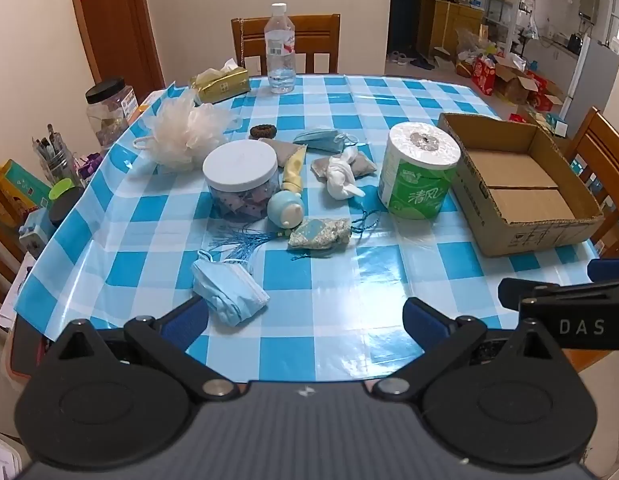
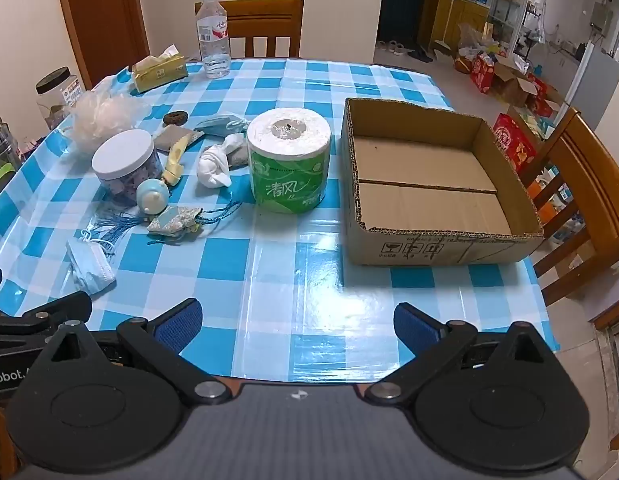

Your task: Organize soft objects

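Two grippers, both over the near table edge, angled down; left gripper jaws spread wide, nothing between the pads; right gripper likewise wide apart and empty. Blue mask lies crumpled just beyond the left gripper's left finger, seemingly touching it; tassel sachet, white cloth, loofah and second mask farther off, mid-table; all outside the box, which stands empty ahead-right of the right gripper, well apart. Paper roll upright between pile and box; green wrapper reads "清风". Right gripper's body shows "DAS"; left's shows "Robot."; box markings too small to read.
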`<state>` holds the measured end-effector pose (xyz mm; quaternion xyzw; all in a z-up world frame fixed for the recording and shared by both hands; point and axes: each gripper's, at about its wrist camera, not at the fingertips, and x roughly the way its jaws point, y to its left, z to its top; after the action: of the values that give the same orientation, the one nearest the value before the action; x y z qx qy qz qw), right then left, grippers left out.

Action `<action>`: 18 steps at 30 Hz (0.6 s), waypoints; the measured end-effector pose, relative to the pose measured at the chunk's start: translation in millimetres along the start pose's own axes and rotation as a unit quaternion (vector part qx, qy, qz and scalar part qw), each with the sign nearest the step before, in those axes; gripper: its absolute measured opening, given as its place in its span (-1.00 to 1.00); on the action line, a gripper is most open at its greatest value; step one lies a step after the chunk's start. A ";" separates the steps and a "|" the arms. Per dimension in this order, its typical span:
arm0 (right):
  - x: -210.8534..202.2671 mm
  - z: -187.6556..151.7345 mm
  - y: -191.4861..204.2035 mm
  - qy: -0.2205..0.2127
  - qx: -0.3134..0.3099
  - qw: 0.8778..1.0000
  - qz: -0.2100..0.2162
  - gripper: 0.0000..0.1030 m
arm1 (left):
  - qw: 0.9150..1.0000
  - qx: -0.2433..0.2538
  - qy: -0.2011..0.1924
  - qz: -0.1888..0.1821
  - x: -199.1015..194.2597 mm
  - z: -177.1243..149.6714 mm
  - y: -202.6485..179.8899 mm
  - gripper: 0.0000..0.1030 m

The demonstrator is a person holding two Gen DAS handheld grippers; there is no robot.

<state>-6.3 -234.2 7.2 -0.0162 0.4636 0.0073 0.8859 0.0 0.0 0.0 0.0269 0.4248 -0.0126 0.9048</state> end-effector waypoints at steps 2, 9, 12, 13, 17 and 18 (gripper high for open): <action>-0.1 0.4 -0.5 -0.005 0.003 1.000 0.005 1.00 | 1.000 -0.001 -0.001 0.000 -0.2 0.0 0.0 0.99; -2.1 2.1 -3.4 -0.013 0.012 1.000 0.008 1.00 | 1.000 -0.004 -0.003 -0.004 -1.7 -1.7 -3.2 0.99; -1.3 4.7 -4.8 -0.005 0.014 1.000 0.010 1.00 | 1.000 -0.007 -0.004 -0.007 0.9 -1.8 -5.5 0.99; -2.4 5.4 -7.7 -0.004 0.015 1.000 0.013 1.00 | 1.000 -0.006 -0.004 -0.007 0.4 -2.0 -6.9 0.99; -0.5 6.0 -8.8 -0.002 0.015 1.000 0.012 1.00 | 1.000 -0.011 0.000 -0.009 -1.7 2.0 -5.2 0.99; -0.1 5.9 -9.2 -0.002 0.015 1.000 0.012 1.00 | 1.000 -0.011 0.001 -0.009 -2.1 2.4 -5.3 0.99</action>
<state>-1.2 -243.2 10.9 0.0023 0.4617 0.0113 0.8870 0.3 -5.4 2.9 0.0125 0.4261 -0.0162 0.9044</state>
